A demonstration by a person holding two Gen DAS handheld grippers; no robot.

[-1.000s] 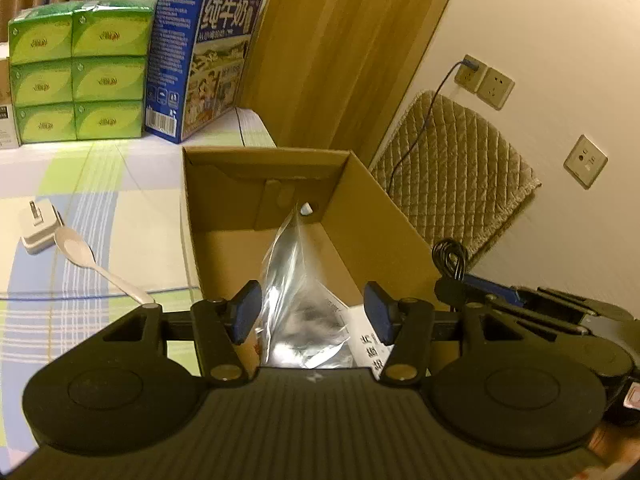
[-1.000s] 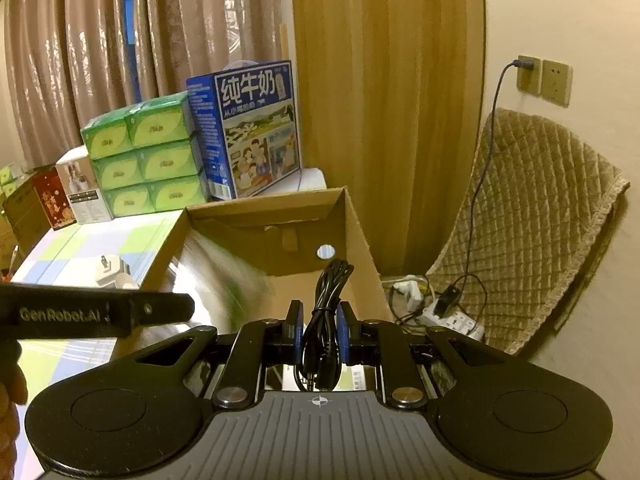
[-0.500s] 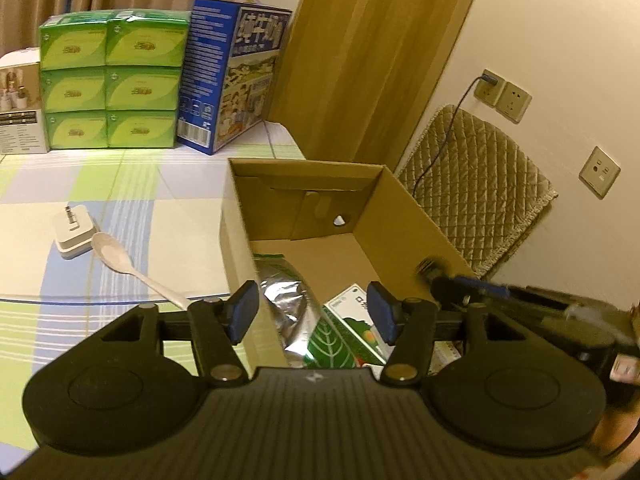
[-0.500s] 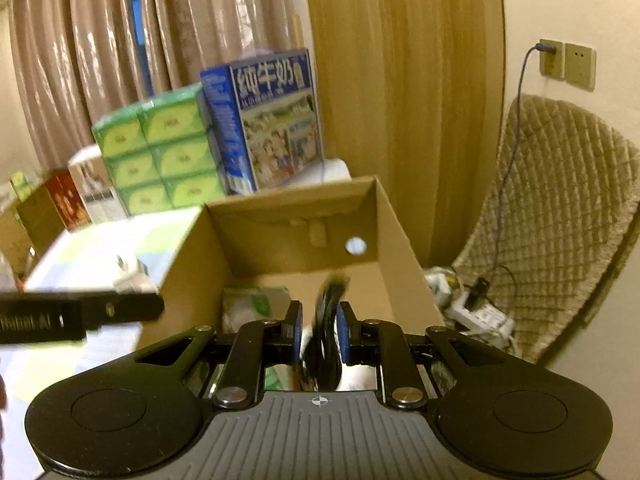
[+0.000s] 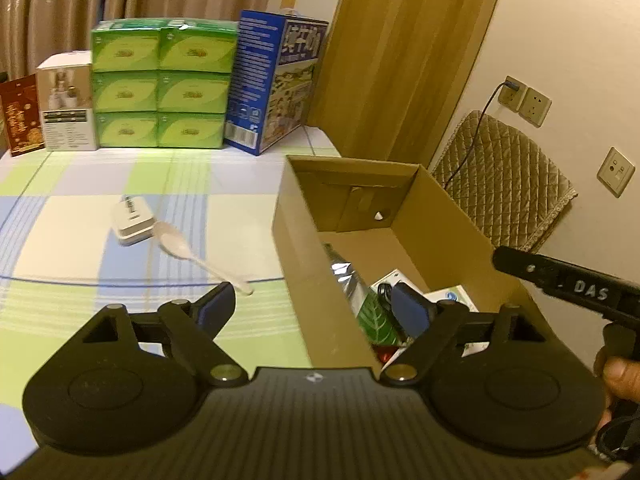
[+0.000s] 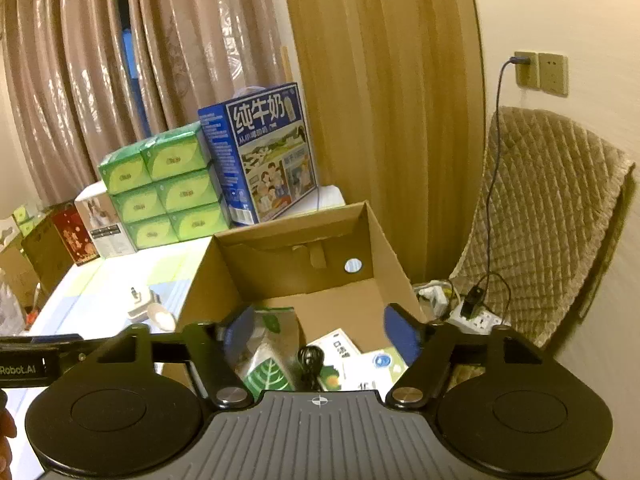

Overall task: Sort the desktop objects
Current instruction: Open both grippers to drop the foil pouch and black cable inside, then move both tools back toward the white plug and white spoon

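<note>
- Left wrist view: left tongs (image 5: 314,312) spread wide, nothing btwn the fingers; they straddle the near-left wall of the cardboard box (image 5: 448,216), one blue pad over the worktop (image 5: 72,240), the other over the box interior.
- Box sits at the right edge of the worktop, top open. Inside, near end: silver foil bag w/ green leaf print (image 5: 360,300), black cable bundle (image 5: 385,292) just right of it, white printed packs (image 5: 450,294) beside those.
- On the checked cloth left of the box: white charger plug (image 5: 132,224), prongs up, and a white plastic spoon (image 5: 192,252) touching it, handle pointing near-right twd the box.
- Far side of worktop: stack of green tissue packs (image 5: 160,88), blue milk carton box (image 5: 276,80) to its right, white box (image 5: 68,104) to its left.
- Right tongs' body pokes in at right edge, a hand (image 5: 618,376) gripping its handle.
- Right wrist view: right tongs (image 6: 320,338) released, fingers wide apart, hovering above the near end of the box (image 6: 384,248).
- Cable bundle (image 6: 310,360) lies in the box btwn the fingers, touching neither pad; foil bag (image 6: 268,344) just left of it, white packs (image 6: 360,364) to the right.
- Plug (image 6: 138,304) and spoon bowl (image 6: 160,316) visible on the worktop left of the box.
</note>
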